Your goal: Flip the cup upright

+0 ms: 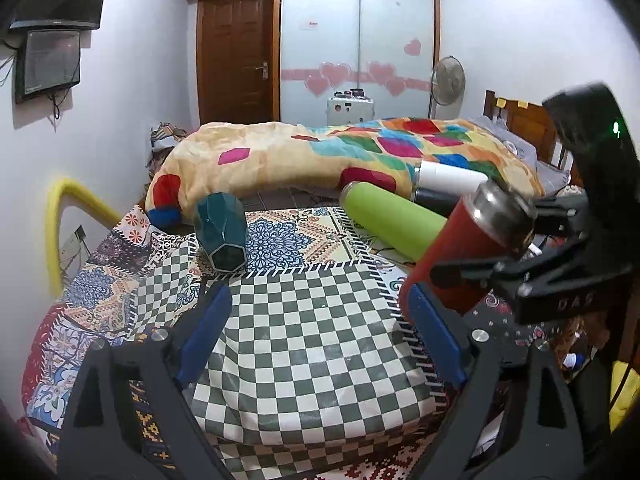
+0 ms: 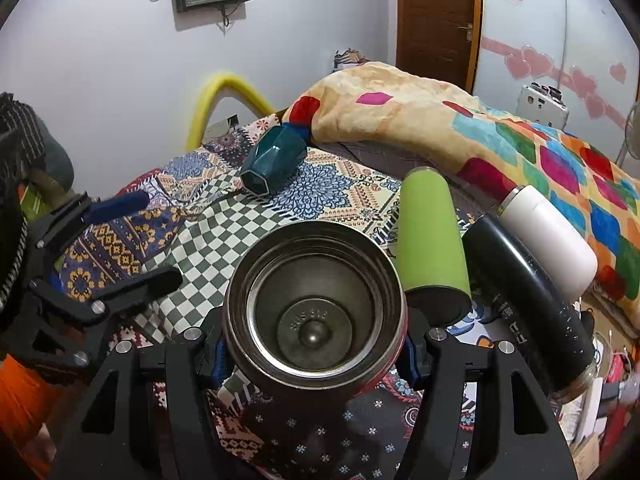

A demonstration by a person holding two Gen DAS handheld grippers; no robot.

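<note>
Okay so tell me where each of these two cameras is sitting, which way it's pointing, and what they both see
Left wrist view: sits on the left tongs, held open over the checkered cloth, facing the bed and door; the right tongs enter at right, clamping the red cup.
Right wrist view: sits on the right tongs, looking into the red cup's steel mouth; the left tongs show at left.
Shared: the teal cup, green cup, white cup and black cup, all lying down.
</note>
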